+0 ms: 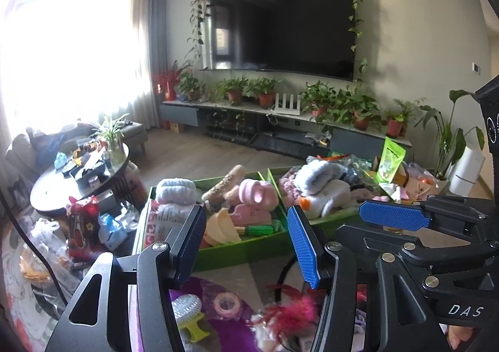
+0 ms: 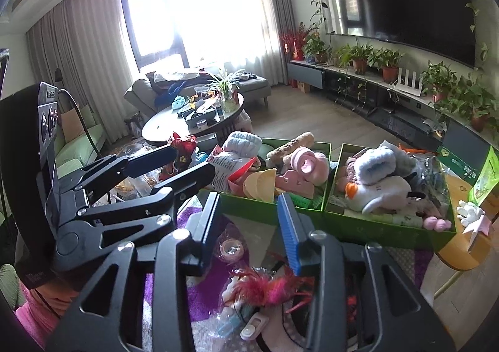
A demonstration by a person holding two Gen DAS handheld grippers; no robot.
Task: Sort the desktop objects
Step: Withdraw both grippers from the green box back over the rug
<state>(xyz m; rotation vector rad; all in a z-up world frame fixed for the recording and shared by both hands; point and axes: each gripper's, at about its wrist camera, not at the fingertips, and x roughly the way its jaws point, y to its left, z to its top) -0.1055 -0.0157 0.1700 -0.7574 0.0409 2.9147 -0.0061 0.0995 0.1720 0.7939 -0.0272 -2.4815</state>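
Cluttered tabletop [image 1: 249, 277]: feather toy [image 1: 293, 311] before two green trays [image 1: 246, 246].

Matt black plastic on left gripper [image 1: 246, 246] and right gripper [image 2: 248, 228], with ribbed blue rubbery pads [image 1: 304, 250] and bright metal pivot screws [image 1: 159, 246]. Fluffy cloth on plush penguin [image 2: 379, 193] and pink plush roll [image 1: 259, 194]. Matt green card on 2 boxes [image 2: 386, 232]. Feathery pink-red headpiece [image 2: 268, 286]. Glossy tape roll [image 1: 228, 305]. Smooth wooden floor [image 1: 202, 155].
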